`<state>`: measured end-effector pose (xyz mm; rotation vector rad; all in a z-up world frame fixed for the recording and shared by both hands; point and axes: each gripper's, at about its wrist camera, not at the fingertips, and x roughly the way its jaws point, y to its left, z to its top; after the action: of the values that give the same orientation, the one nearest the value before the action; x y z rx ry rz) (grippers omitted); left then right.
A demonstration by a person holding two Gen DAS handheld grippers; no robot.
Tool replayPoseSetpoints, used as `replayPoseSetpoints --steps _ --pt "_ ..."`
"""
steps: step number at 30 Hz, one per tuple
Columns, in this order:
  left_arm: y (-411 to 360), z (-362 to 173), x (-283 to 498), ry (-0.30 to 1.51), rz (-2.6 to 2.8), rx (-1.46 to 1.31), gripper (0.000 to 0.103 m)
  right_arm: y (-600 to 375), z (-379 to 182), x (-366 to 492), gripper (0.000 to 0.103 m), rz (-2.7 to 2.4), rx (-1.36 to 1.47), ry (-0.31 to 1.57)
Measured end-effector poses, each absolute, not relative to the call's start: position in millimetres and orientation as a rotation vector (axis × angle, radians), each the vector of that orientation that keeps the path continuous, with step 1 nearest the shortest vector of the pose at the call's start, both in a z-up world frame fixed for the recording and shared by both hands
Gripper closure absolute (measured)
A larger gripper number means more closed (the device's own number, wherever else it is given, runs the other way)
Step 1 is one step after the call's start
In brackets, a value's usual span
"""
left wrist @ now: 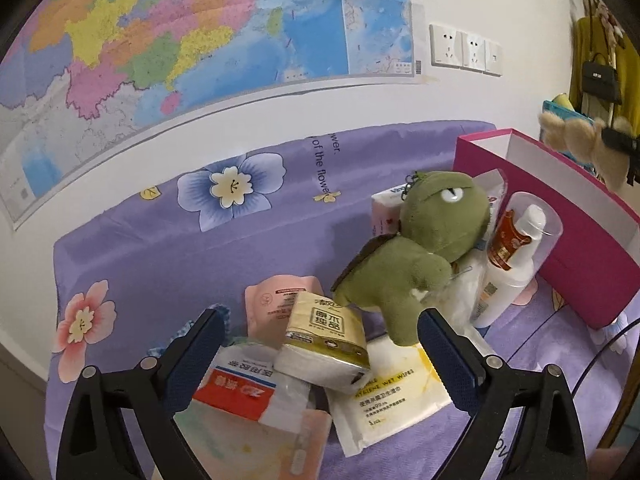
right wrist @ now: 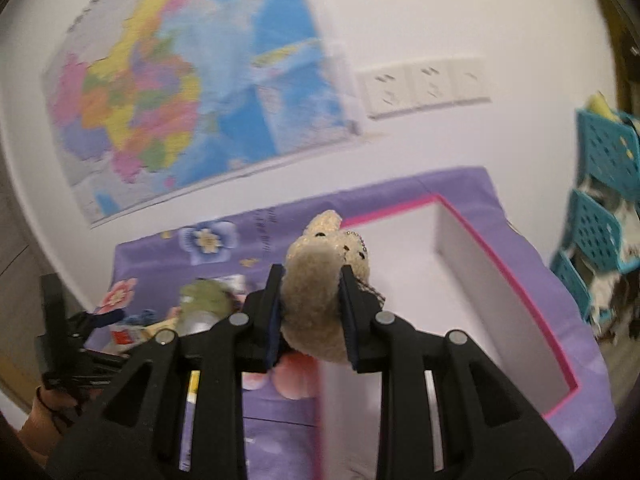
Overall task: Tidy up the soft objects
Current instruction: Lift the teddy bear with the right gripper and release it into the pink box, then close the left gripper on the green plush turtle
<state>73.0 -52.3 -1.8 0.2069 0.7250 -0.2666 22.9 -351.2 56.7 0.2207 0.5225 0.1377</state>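
right wrist view: my right fingers [right wrist: 312, 312] squeeze the tan bear [right wrist: 316, 280] above the empty pink box [right wrist: 500, 256]. my left fingers [left wrist: 320, 356] are open, and the green turtle [left wrist: 412, 252] waits.

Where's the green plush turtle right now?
In the left wrist view the green plush turtle lies right of centre on the purple cloth, leaning on a tissue pack, with the white bottle and pink box to its right.
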Motion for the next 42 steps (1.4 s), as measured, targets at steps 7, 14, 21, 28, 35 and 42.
replayPoseSetpoints --steps 7,14,21,28,35,42 --pt "-55 -4 86 0.772 -0.309 0.186 0.014 -375 33 31 0.072 0.057 0.229 0.609" --pt "-84 5 81 0.740 -0.387 0.243 0.023 -377 27 37 0.067 0.029 0.235 0.619" --pt "-105 0 84 0.733 -0.407 0.314 0.040 -375 31 33 0.064 0.059 0.242 0.599" --pt "-119 -10 93 0.757 -0.416 0.357 0.058 -377 29 32 0.064 0.070 0.259 0.606" --pt "-109 -7 94 0.740 -0.437 0.305 0.068 -381 27 29 0.064 0.085 0.273 0.600" --pt "-101 4 91 0.708 -0.434 0.237 0.076 -374 27 29 0.064 0.120 0.257 0.600"
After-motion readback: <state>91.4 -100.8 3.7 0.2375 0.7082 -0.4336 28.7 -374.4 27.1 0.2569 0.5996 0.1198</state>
